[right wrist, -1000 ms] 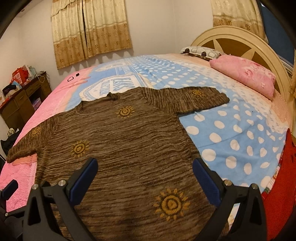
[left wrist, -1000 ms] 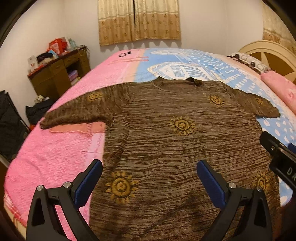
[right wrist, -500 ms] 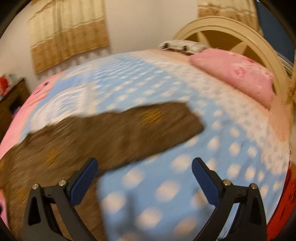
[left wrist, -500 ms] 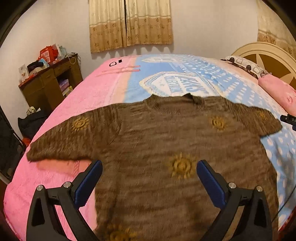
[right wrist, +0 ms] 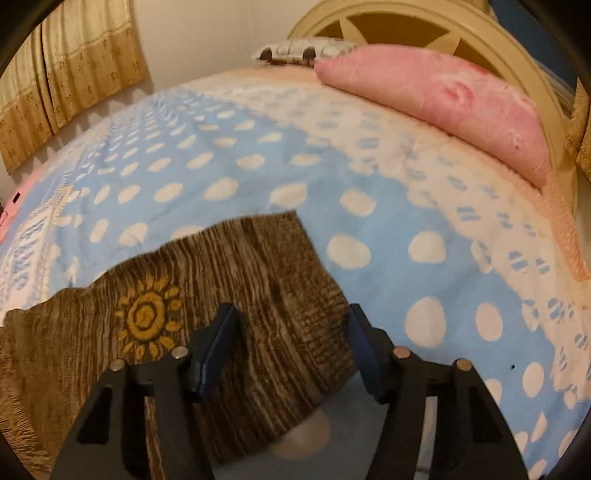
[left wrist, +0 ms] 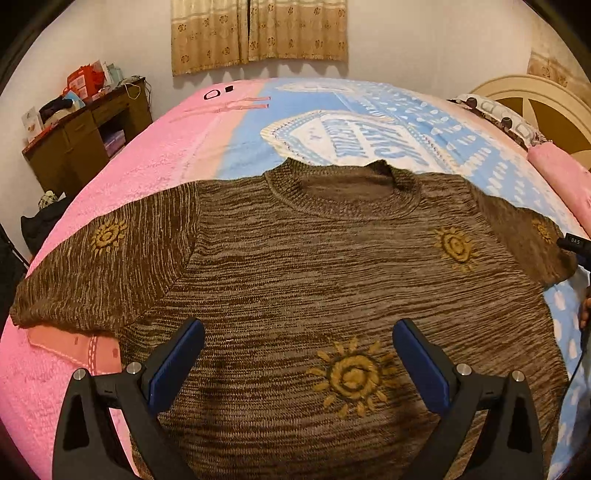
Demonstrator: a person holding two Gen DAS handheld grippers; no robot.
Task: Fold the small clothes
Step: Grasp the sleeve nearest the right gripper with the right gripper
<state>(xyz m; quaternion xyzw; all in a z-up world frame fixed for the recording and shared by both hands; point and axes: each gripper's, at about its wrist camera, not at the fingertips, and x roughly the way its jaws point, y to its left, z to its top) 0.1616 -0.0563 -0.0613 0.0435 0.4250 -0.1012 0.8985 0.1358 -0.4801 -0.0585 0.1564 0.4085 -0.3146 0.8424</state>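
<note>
A brown knit sweater point(left wrist: 332, 280) lies spread flat, front up, across the near part of a pink-and-blue bed point(left wrist: 155, 158). The left gripper point(left wrist: 298, 350) hovers spread wide above the sweater's body, holding nothing. At the right sleeve point(right wrist: 266, 295), the right gripper point(right wrist: 291, 332) is closing around the cuff end — pads apparently not yet pressing. Judged step: the first sleeve fold; next, pinch the cuff and carry it inward.

Warm, dim indoor light; soft shadows under the curtain point(left wrist: 258, 35). Fisheye bends and darkens edges. Right view slightly motion-blurred.
</note>
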